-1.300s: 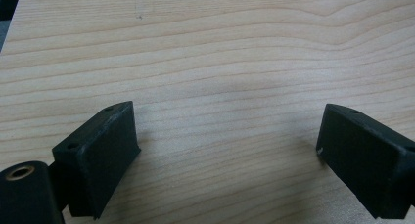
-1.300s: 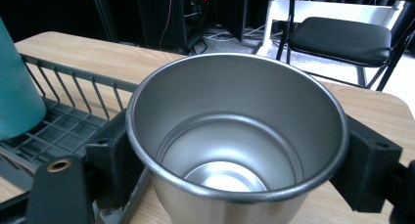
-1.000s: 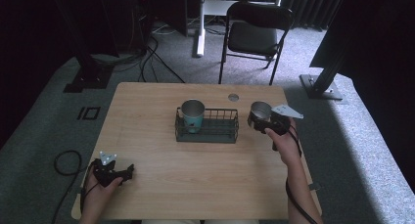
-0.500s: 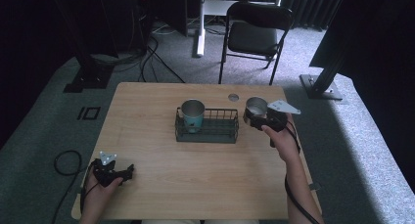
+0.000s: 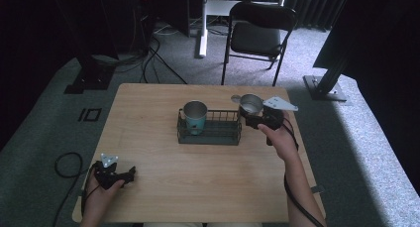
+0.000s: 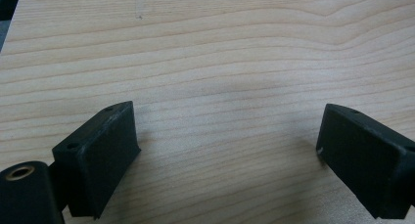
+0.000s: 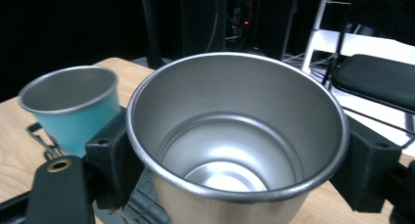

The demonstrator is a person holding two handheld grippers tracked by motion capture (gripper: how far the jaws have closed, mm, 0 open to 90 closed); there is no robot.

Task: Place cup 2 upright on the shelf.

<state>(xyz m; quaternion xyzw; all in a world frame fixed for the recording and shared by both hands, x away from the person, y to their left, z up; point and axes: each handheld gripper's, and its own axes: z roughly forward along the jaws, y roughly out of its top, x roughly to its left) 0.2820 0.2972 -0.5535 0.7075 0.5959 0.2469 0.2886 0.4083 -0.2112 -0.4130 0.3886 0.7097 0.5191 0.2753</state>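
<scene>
My right gripper (image 5: 253,114) is shut on a steel cup (image 5: 250,104) and holds it upright in the air by the right end of a black wire basket (image 5: 210,136). In the right gripper view the steel cup (image 7: 238,136) sits between both jaws, empty inside. A teal cup (image 5: 194,116) with a steel rim stands in the left part of the basket, and the teal cup (image 7: 72,108) appears to the left behind the held one. My left gripper (image 5: 130,175) rests open near the table's front left corner; its jaws stand wide apart over bare wood (image 6: 225,87).
The wooden table (image 5: 148,103) holds the basket at its centre. A small round disc (image 5: 236,98) lies on the table behind the held cup. A black folding chair (image 5: 258,36) stands beyond the far edge. Cables trail on the grey carpet at left.
My right gripper has carried the steel cup leftward and a little up, closer to the basket's right end. The left gripper has stayed put.
</scene>
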